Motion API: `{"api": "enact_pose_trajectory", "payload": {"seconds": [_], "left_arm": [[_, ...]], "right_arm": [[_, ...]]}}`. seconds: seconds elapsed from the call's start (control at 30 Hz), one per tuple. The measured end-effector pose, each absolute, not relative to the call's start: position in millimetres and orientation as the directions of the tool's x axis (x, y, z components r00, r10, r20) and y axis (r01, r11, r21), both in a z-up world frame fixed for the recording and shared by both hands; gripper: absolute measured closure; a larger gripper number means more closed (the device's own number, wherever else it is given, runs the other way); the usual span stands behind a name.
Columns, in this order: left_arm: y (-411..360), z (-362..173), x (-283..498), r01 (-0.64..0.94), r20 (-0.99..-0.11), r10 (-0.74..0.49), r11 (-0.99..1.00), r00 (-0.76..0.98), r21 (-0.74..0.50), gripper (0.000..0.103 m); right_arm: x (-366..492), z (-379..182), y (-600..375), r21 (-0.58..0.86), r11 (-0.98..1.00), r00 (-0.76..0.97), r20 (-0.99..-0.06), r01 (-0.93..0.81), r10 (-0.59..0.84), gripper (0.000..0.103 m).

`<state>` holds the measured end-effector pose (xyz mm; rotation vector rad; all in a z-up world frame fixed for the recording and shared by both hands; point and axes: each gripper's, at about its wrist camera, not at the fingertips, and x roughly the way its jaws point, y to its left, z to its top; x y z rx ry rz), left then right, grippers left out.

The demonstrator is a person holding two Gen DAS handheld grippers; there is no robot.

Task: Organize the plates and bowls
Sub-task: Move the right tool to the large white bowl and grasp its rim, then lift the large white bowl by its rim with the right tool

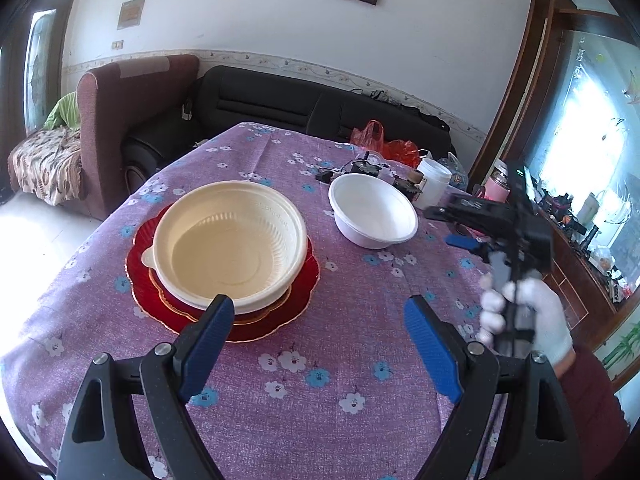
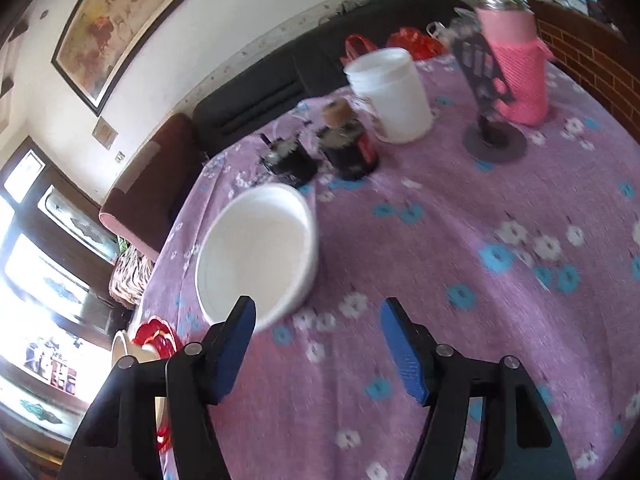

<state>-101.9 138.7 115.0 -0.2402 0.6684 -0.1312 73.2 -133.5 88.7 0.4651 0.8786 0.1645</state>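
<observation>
On the left the cream bowl (image 1: 230, 246) sits nested on the red plates (image 1: 280, 320) behind the left gripper (image 1: 320, 340), jaws apart and empty, while the white bowl (image 2: 256, 252) lies loose just beyond the right gripper (image 2: 318, 344), also apart and empty, so a hasty grab might skid it into the jars (image 2: 348, 148).

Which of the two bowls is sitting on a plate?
The cream bowl, resting on the red plate. The white bowl sits directly on the tablecloth.
</observation>
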Motion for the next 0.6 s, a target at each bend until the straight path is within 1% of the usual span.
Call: {"api": "enact_pose_trajectory", "payload": {"seconds": [0.07, 0.13, 0.17, 0.27, 0.3, 0.4, 0.47, 0.6], "left_arm": [[142.1, 113.5, -100.9, 0.031, -0.602, -0.187, 0.965, 0.776, -0.261, 0.017], [148.0, 110.9, -98.7, 0.017, -0.610, -0.181, 0.964, 0.772, -0.266, 0.017], [150.5, 109.9, -97.8, 0.013, -0.612, -0.178, 0.964, 0.771, -0.265, 0.016], [156.3, 107.3, -94.0, 0.000, -0.618, -0.168, 0.965, 0.768, -0.263, 0.016], [158.9, 106.0, -92.0, -0.006, -0.620, -0.169, 0.963, 0.767, -0.270, 0.016], [162.1, 101.1, -87.5, -0.012, -0.628, -0.179, 0.957, 0.758, -0.289, 0.017], [162.0, 99.5, -86.4, -0.008, -0.632, -0.190, 0.955, 0.751, -0.297, 0.016], [157.8, 99.0, -88.7, 0.004, -0.632, -0.201, 0.954, 0.749, -0.299, 0.017]], "right_arm": [[96.8, 81.1, -116.7, 0.439, 0.897, 0.610, -0.725, 0.053, 0.319, 0.033], [118.2, 68.5, -106.4, 0.414, 0.906, 0.565, -0.770, 0.088, 0.297, 0.033], [128.0, 62.4, -103.4, 0.410, 0.906, 0.549, -0.784, 0.106, 0.290, 0.036], [139.1, 49.6, -103.4, 0.431, 0.890, 0.521, -0.800, 0.152, 0.298, 0.087], [138.6, 46.5, -105.0, 0.445, 0.881, 0.518, -0.797, 0.157, 0.311, 0.089], [127.2, 45.6, -112.1, 0.449, 0.879, 0.521, -0.795, 0.159, 0.311, 0.091], [112.1, 46.6, -123.6, 0.481, 0.862, 0.517, -0.785, 0.160, 0.341, 0.092], [75.4, 52.0, -142.4, 0.465, 0.877, 0.493, -0.795, 0.121, 0.354, 0.093]]}}
